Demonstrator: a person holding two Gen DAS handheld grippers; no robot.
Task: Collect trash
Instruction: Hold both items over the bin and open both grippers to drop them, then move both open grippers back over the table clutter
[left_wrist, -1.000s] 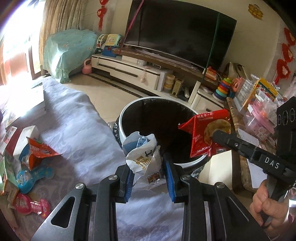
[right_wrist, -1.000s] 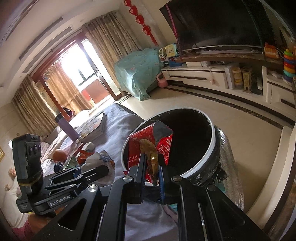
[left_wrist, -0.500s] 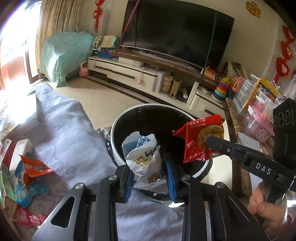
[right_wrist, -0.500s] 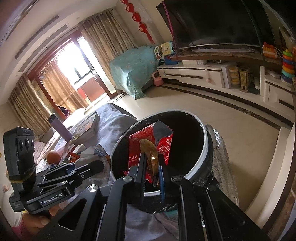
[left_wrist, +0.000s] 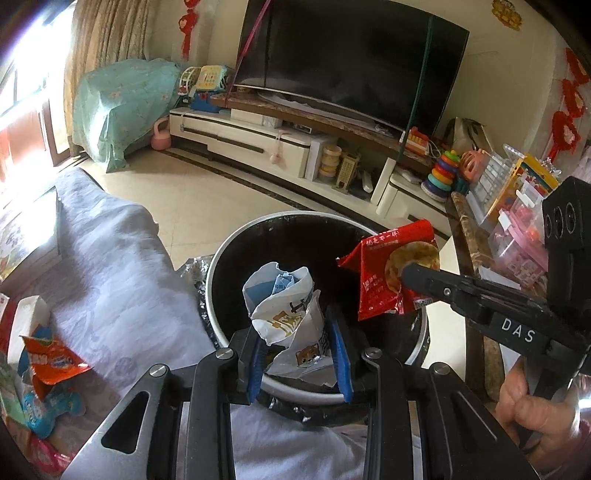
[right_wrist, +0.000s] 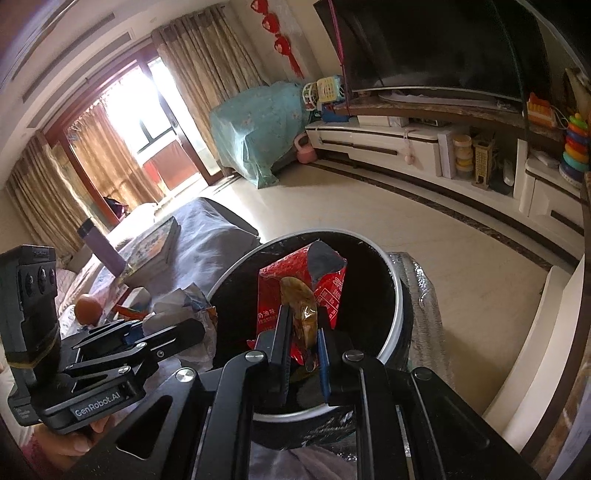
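Both wrappers now hang right over the mouth of the trash bin (left_wrist: 221, 325), where a second ago they sat nearer its close rim, and more of the dark inside shows beneath them than before. The left gripper (left_wrist: 297, 354) is pinched on a crumpled white snack bag (left_wrist: 291, 321), its blue pads pressing the bag from both sides, low at about six o'clock of the bin's opening. The right gripper (right_wrist: 301, 343) is nipped tight on a red snack packet (right_wrist: 332, 284), which from the left camera sits at roughly three o'clock over the rim (left_wrist: 384, 280). Both pieces look clear of the bin's white lip, though the fisheye bends things enough that I would not swear the white bag's lower edge is past it. To my eye the carry is done and letting go is all that is left for these two. More litter waits on the grey cloth (left_wrist: 110, 266) at eight o'clock, an orange wrapper (left_wrist: 51, 365) among it.
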